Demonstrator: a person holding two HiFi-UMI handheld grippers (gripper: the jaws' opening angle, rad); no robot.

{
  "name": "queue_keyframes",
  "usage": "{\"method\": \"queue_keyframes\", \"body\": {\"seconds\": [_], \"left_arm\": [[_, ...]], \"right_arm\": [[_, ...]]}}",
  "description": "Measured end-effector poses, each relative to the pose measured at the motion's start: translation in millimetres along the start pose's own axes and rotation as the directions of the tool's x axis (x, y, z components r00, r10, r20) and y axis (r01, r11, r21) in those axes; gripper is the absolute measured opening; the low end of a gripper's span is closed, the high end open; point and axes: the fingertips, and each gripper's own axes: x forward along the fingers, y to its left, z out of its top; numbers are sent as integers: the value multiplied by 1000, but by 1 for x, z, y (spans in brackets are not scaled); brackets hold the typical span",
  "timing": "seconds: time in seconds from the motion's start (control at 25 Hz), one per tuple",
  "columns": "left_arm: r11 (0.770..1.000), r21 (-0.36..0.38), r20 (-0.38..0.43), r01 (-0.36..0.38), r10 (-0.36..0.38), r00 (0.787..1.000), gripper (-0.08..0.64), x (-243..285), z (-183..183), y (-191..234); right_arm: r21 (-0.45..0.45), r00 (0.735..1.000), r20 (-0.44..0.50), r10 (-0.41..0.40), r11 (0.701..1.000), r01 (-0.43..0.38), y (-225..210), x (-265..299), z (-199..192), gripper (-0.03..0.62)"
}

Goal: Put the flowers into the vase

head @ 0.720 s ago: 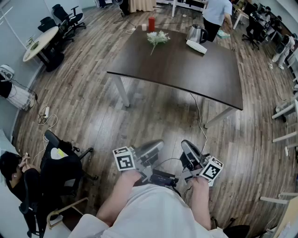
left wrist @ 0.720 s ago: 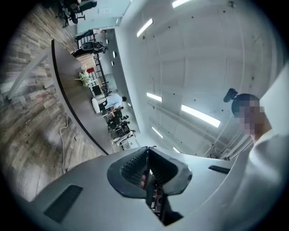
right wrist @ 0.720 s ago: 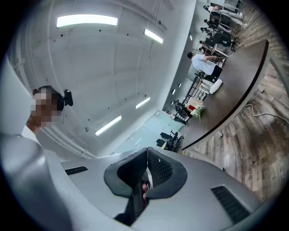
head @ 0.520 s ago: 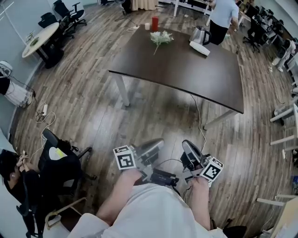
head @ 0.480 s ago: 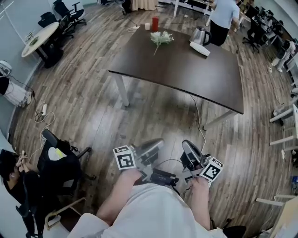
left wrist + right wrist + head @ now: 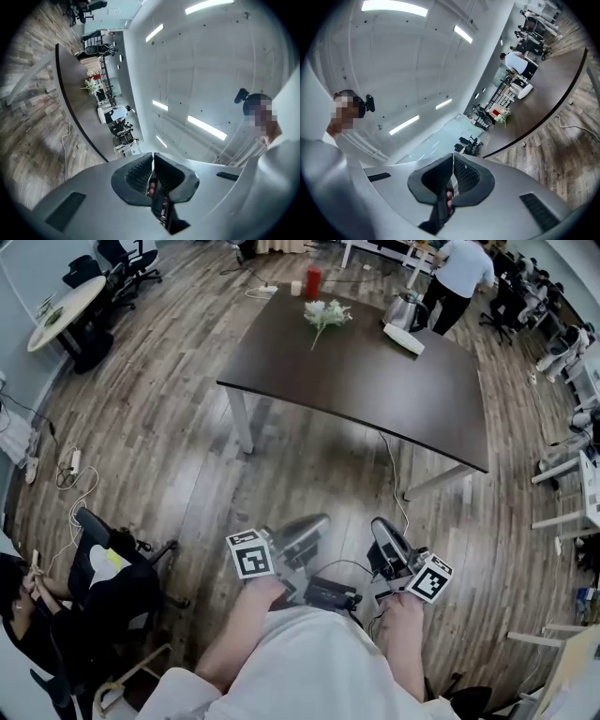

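Nearest, the person is holding both tools low against the body, above the wooden floor. The left tongs are sitting fully closed, ribbed pads pressing together with nothing between them, and are tilting slightly upward. The right tongs are likewise sitting closed and empty, pointing level. Each is carrying its marker cube at the wrist end. Both are pointing toward the dark worktop, which is standing well apart from them across the floor. A pale cable is hanging from the worktop's near edge down to the floor.

Toward the worktop's far side, the flowers are lying flat, white blooms pointing away and stems toward the near edge. Just beyond them, the red vase is standing upright near the far edge, apart from the flowers. To the right, a metal kettle is standing. Farther back, a person in a light shirt is standing.
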Motion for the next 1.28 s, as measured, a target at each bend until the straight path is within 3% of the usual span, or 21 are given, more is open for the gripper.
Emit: {"method": "queue_keyframes", "body": {"seconds": [0.24, 0.6, 1.0, 1.28], "left_arm": [[1000, -9, 10, 17, -17, 1000, 21, -18, 25, 6], [999, 13, 18, 36, -36, 999, 21, -25, 58, 10], [999, 37, 82, -27, 24, 996, 21, -25, 96, 38], [994, 61, 100, -93, 87, 991, 21, 16, 132, 79]], "right_arm": [[-55, 999, 25, -45, 997, 47, 2, 23, 8, 23], [-39, 999, 8, -43, 998, 43, 0, 60, 4, 23], [-18, 998, -54, 26, 999, -27, -23, 111, 10, 23], [31, 995, -76, 71, 997, -69, -78, 156, 46, 25]]}}
